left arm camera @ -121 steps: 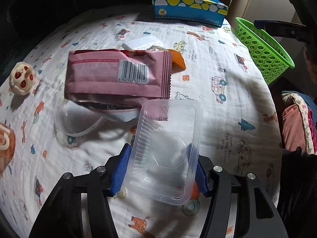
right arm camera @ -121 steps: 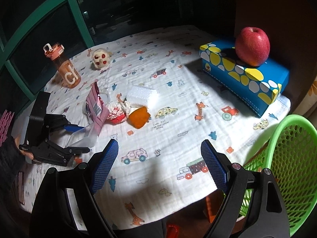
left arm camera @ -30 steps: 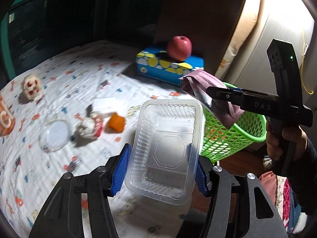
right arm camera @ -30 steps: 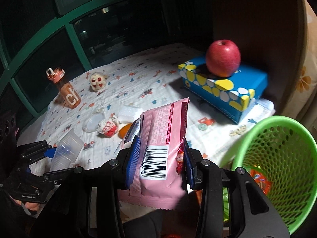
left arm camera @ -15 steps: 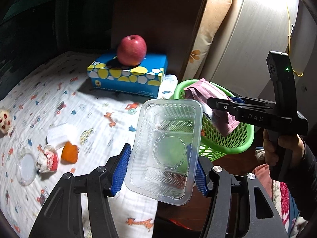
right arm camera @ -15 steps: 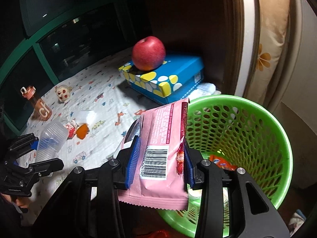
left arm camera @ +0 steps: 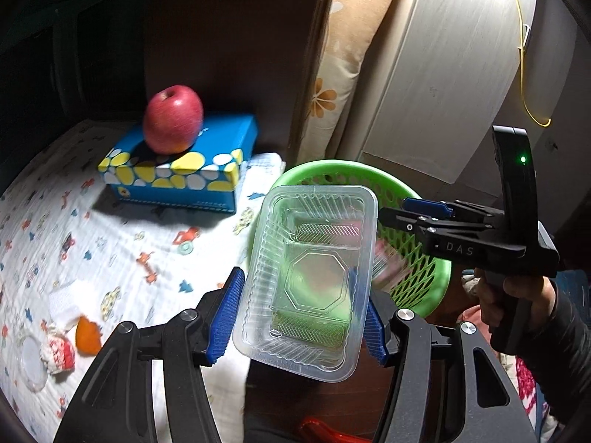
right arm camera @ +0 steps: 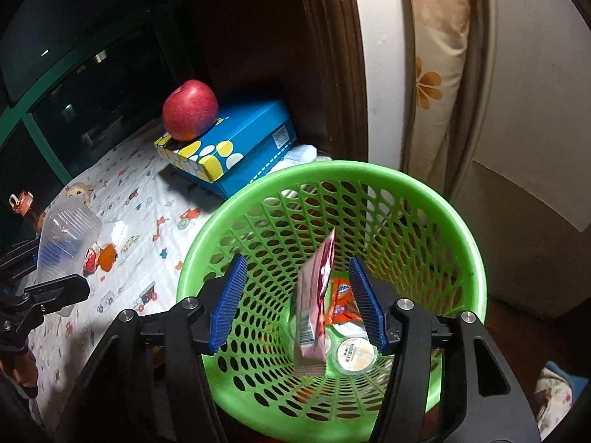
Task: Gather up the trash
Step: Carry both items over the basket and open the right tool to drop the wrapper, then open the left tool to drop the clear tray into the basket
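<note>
Trash, item one: pink snack wrapper (right arm camera: 314, 295), edge-on and loose between the blue pads (right arm camera: 227, 304) of the right gripper (right arm camera: 297, 304), whose jaws are opening; neither pad touches it, and it hangs inside the green mesh basket (right arm camera: 436, 229), above the basket's floor. Below it in the basket: an orange packet (right arm camera: 341, 304) and a round lidded cup (right arm camera: 352, 354), lying side by side. Item two: clear plastic tray (left arm camera: 310, 280), rectangular, clamped by its long sides between the blue pads of the left gripper (left arm camera: 297, 317), jaws partly closed on it, tray tilted with its open face toward the lens; it sits in front of the basket's near rim in the left wrist view, though whether it is over the opening is hard to judge. Beside the basket: a table under a white cloth printed with cars (left arm camera: 110, 243). On the cloth, well apart from the basket: an orange scrap (left arm camera: 88, 336), a crumpled red-and-white wrapper (left arm camera: 57, 349) touching it, and a clear round lid (left arm camera: 31, 361) just beside. Near the basket: a blue box with yellow spots (right arm camera: 229, 147), a red apple (right arm camera: 190, 109) resting on top. A hand (left arm camera: 513, 295) grips the right gripper's handle.
</note>
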